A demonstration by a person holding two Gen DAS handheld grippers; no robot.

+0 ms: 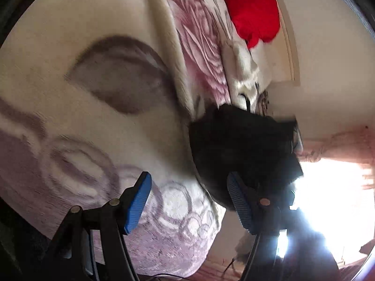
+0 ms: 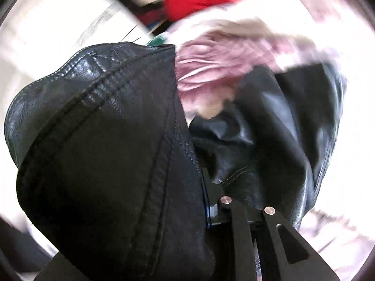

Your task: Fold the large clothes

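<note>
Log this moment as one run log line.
left gripper: open, empty | right gripper: shut on black leather jacket | jacket lifted over floral blanket | red garment behind

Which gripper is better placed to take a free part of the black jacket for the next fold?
Probably the left gripper: its jaws stand open and empty beside the black jacket. The right gripper appears already shut on it.

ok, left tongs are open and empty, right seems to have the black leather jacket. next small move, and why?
Probably bring the left tongs over to the black jacket and close on a free edge. They are open with nothing between the pads, the jacket bunched just beyond their right pad. The right tongs seem shut on the jacket, whose folds hide the pads, so one grip carries it.
</note>
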